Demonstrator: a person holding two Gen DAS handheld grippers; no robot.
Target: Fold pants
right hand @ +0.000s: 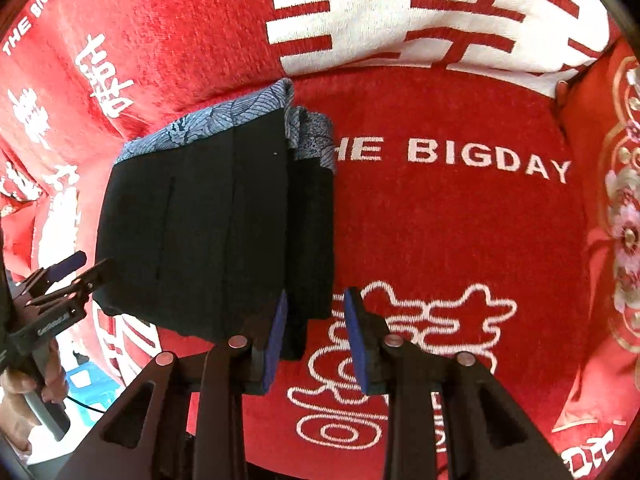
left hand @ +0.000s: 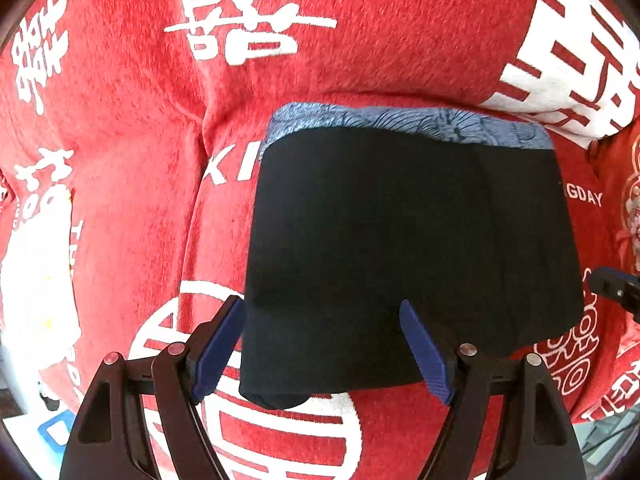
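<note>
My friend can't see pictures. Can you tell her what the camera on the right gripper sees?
Folded black pants with a blue patterned waistband lie on a red blanket printed with white writing. The right gripper hangs open at their near right corner, holding nothing. The left gripper is at the left edge.

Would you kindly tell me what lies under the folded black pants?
The folded pants lie on the red blanket with white lettering, visible all around them. The print directly beneath them is covered.
</note>
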